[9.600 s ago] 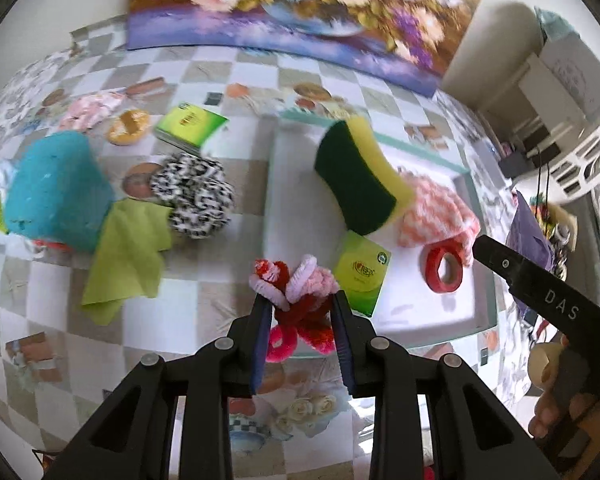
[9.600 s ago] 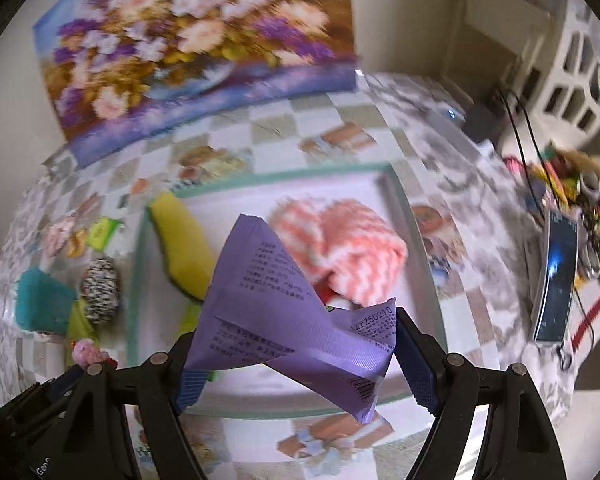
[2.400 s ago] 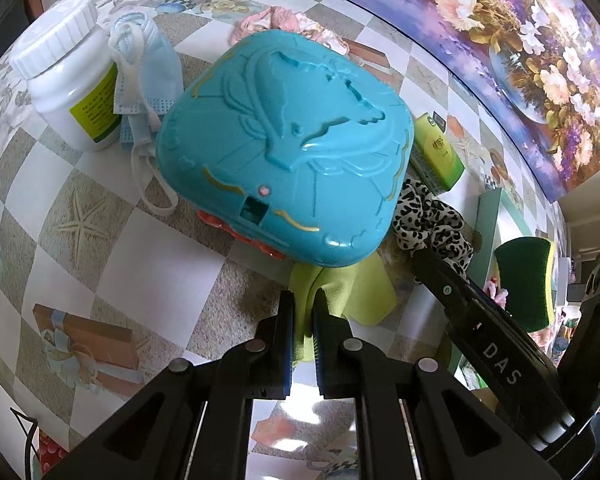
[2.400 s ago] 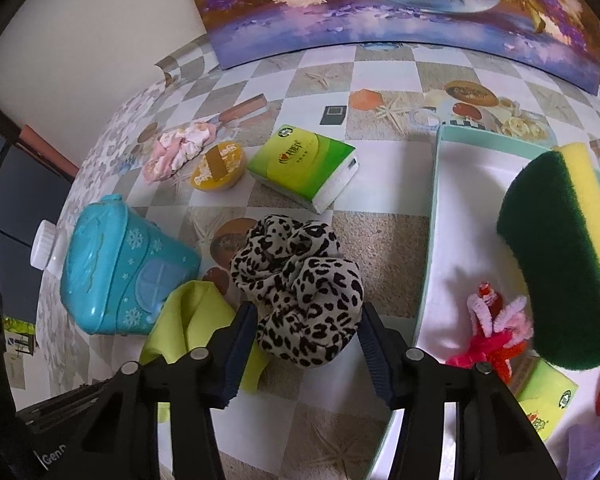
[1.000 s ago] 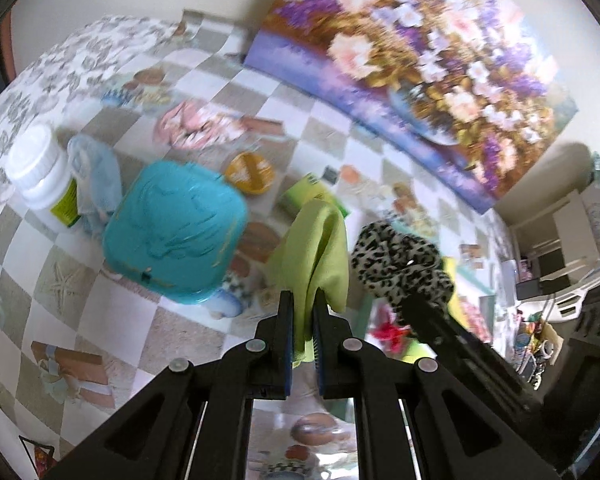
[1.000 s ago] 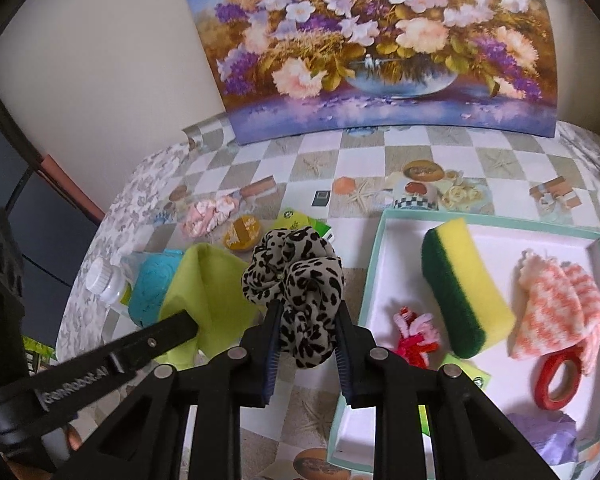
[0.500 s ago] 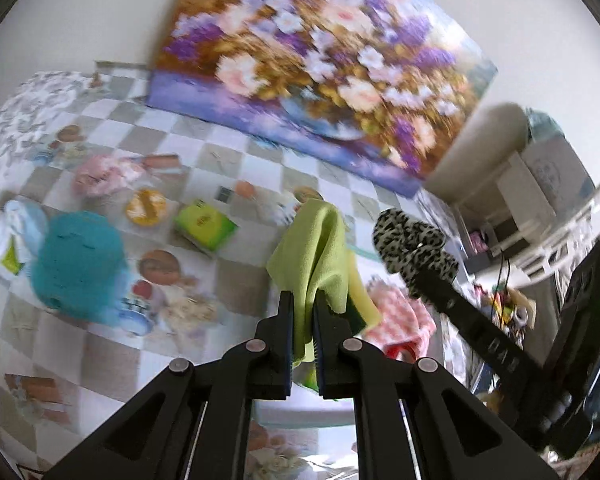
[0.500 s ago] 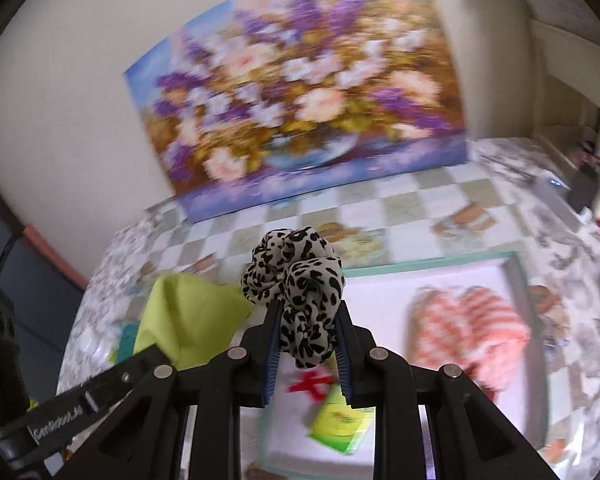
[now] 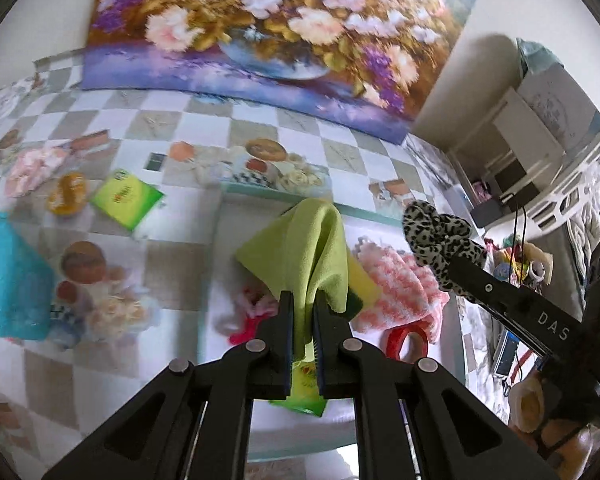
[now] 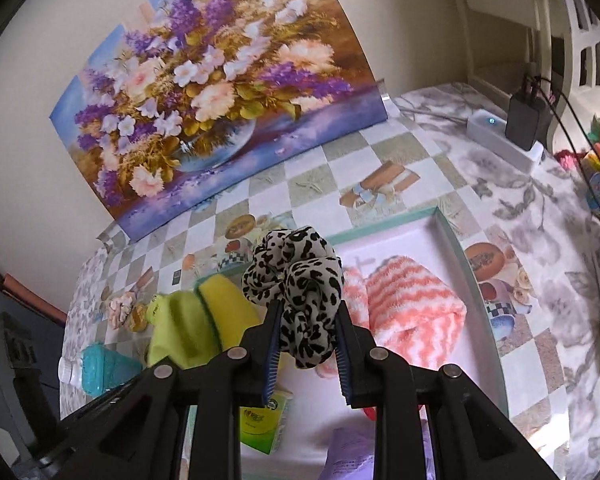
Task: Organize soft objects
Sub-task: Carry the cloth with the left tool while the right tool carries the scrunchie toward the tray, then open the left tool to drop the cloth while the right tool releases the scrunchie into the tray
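Observation:
My left gripper [image 9: 302, 320] is shut on a lime green cloth [image 9: 300, 248] and holds it in the air over the white tray with the teal rim [image 9: 260, 194]. My right gripper [image 10: 306, 340] is shut on a leopard-print scrunchie [image 10: 296, 280], also above the tray [image 10: 448, 228]; the scrunchie shows in the left wrist view [image 9: 440, 240] too. In the tray lie a pink-and-white knitted cloth [image 10: 412, 304], a yellow-green sponge [image 10: 228, 300], a pink pipe-cleaner toy [image 9: 252, 312], a red tape ring [image 9: 406, 342] and a green tissue pack [image 10: 260, 420].
On the checked tablecloth left of the tray are a teal plastic case [image 9: 8, 280], a green tissue pack [image 9: 126, 198], a round yellow tin [image 9: 66, 198] and a pink scrunchie [image 9: 32, 164]. A flower painting [image 10: 204, 80] leans on the wall behind. A power strip [image 10: 508, 136] lies at the right.
Both grippers have carried their loads rightward from the table's left side to above the tray. The green cloth and the scrunchie stay gripped.

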